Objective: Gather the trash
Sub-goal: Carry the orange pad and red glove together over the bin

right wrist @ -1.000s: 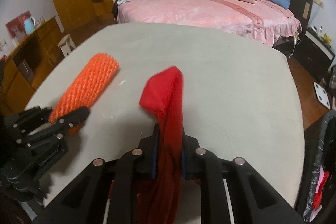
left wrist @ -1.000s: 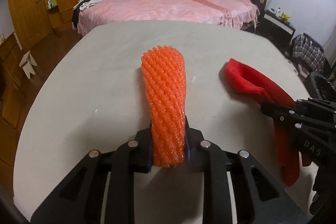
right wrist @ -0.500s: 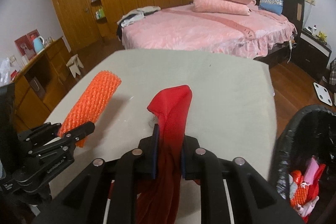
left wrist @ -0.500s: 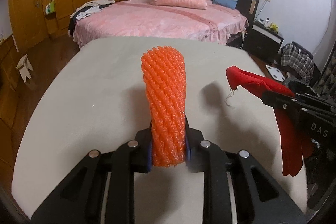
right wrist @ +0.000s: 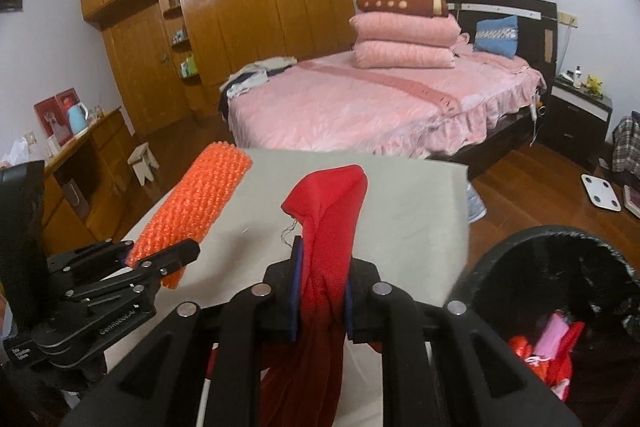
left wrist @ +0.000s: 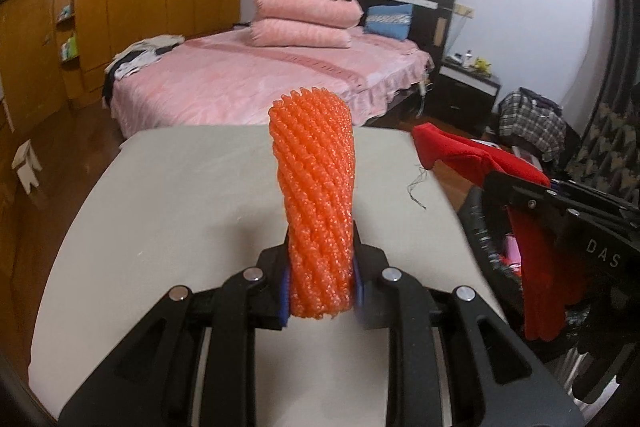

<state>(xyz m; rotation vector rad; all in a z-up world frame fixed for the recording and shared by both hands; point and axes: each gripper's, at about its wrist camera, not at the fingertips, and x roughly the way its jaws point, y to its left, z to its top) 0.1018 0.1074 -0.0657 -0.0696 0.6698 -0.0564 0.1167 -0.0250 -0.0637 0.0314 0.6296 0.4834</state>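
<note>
My left gripper (left wrist: pixel 321 287) is shut on an orange foam net sleeve (left wrist: pixel 316 199) and holds it upright above the grey table (left wrist: pixel 180 195). The sleeve (right wrist: pixel 196 211) and left gripper (right wrist: pixel 160 259) also show at the left of the right wrist view. My right gripper (right wrist: pixel 320 291) is shut on a red cloth (right wrist: pixel 326 227) that hangs down between the fingers, lifted off the table (right wrist: pixel 408 211). The cloth (left wrist: pixel 480 159) also shows at the right of the left wrist view. A black trash bin (right wrist: pixel 560 291) with red and pink scraps inside stands at the lower right.
A pink bed (right wrist: pixel 360 99) with stacked pillows lies beyond the table. Wooden wardrobes (right wrist: pixel 240 19) line the far wall. A small stool (right wrist: pixel 144 163), a nightstand (right wrist: pixel 580 115) and a white scale (right wrist: pixel 602 193) stand on the wooden floor.
Both grippers have risen from the table with their items, and the view has tilted up. The trash bin has come into view beside the right gripper.
</note>
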